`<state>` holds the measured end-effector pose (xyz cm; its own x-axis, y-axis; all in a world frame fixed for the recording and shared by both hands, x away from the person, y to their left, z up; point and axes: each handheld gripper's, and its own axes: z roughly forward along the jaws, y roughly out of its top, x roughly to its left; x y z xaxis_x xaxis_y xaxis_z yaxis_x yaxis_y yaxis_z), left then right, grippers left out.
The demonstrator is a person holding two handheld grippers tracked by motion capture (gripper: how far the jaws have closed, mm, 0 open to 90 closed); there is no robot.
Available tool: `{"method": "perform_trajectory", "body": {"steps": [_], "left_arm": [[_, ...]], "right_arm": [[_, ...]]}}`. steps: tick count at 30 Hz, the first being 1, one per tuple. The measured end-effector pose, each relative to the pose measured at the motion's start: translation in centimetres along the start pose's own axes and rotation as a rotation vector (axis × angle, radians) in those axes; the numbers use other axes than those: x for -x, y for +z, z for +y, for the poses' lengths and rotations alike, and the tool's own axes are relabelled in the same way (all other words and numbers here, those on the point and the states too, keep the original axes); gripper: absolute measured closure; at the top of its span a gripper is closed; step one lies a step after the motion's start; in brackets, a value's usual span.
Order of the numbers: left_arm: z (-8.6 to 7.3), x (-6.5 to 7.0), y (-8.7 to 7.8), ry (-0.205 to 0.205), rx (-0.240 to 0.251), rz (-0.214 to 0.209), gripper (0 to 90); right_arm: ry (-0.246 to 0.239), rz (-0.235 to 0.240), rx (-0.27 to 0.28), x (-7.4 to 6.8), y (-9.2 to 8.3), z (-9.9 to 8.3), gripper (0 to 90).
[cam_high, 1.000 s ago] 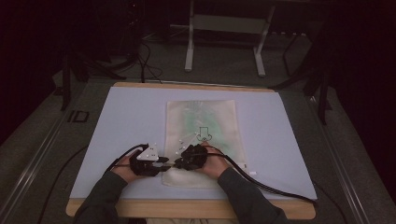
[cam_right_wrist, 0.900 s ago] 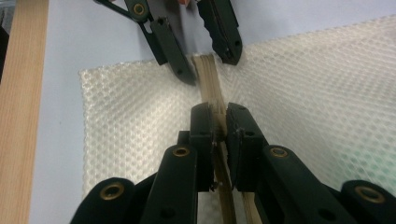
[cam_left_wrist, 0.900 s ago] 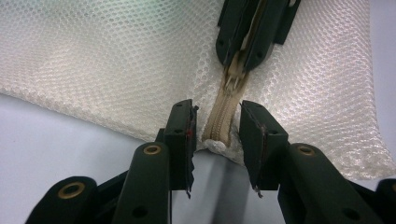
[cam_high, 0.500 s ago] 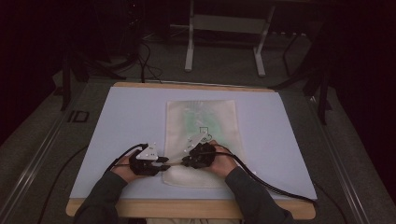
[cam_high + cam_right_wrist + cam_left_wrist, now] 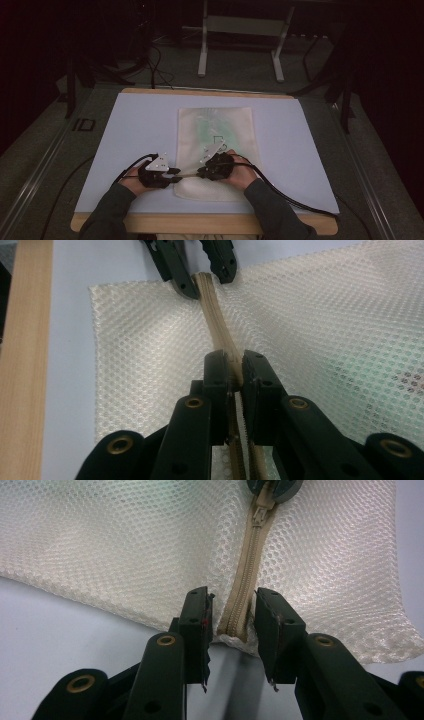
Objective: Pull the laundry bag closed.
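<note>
Both tongs are closed on the zipper of a cream mesh laundry bag [image 5: 216, 145]. Left tongs [image 5: 176, 172], seen in the left gripper view [image 5: 234, 622], have their jaws pressed against the tan zipper tape [image 5: 245, 585] right at the bag's edge, where the zipper ends; the tape is bunched upright between the pads. Right tongs [image 5: 202, 173], seen in the right gripper view [image 5: 233, 371], stand narrow, pinched on the zipper line farther along, with the slider hidden between the jaws. In that view the closed tape [image 5: 212, 315] runs taut from the right tongs up to the left tongs [image 5: 202, 277], while below the right jaws the two rows of teeth lie parted.

In the high view the bag lies flat on the counter [image 5: 125, 130], lengthwise from near the far edge toward the near edge, roughly midway between the left and right sides. Its near end, where the tongs work, is close to the near wooden edge [image 5: 200, 224]. Through the mesh a pale green patch [image 5: 212, 131] shows in the middle of the bag; what it is cannot be told. The two tongs point toward each other, near together, at the bag's near-left corner. A person's dark sleeves [image 5: 112, 215] come in over the near edge, and a black cable [image 5: 290, 197] trails from the right tongs toward the near-right corner.
</note>
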<state>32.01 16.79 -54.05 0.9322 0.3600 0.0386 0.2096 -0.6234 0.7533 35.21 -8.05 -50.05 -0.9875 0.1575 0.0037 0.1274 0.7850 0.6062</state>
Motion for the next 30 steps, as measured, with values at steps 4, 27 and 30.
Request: {"method": "perform_trajectory", "body": {"steps": [4, 27, 30], "left_arm": [[0.0, 0.0, 0.0, -0.001, 0.000, 0.000, 66.6], [0.0, -0.1, 0.0, -0.003, -0.001, -0.002, 66.8], [0.0, -0.1, 0.0, -0.003, -0.001, -0.002, 66.8]], "right_arm": [[0.005, -0.001, 0.003, 0.1, -0.1, -0.3, 81.9], [0.031, -0.020, 0.026, 0.5, -1.8, -1.7, 81.9], [0.027, -0.022, 0.026, 0.4, -1.8, -1.6, 81.9]]}}
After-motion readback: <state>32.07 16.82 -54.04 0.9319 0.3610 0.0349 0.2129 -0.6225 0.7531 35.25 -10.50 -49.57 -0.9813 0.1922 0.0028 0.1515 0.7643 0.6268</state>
